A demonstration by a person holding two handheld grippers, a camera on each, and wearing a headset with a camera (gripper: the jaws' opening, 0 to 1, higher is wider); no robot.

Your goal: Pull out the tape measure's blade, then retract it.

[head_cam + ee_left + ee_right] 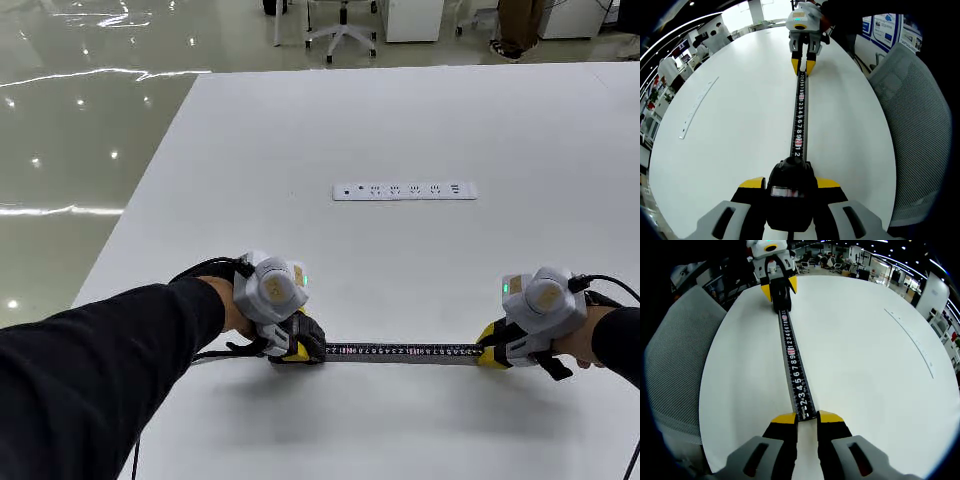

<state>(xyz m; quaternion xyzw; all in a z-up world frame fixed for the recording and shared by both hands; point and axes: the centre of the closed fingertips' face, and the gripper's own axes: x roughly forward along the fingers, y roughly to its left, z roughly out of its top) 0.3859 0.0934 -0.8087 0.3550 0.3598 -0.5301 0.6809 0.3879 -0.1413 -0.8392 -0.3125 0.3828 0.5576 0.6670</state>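
Stretching flat along the white surface [400,120], the blade [400,351] is held between two grippers: the tape measure case [790,192] is clamped in the left gripper [790,182] jaws, and the blade's tip is pinched by the right gripper [806,417] jaws.

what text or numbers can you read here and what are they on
"2 3 4 5 6 7": blade, by the right tool.
"6 7 8 9": blade, left gripper view; the red-boxed number beside it is blurred.
Label on the tape measure case: blurred.
Markings on the power strip: too small.
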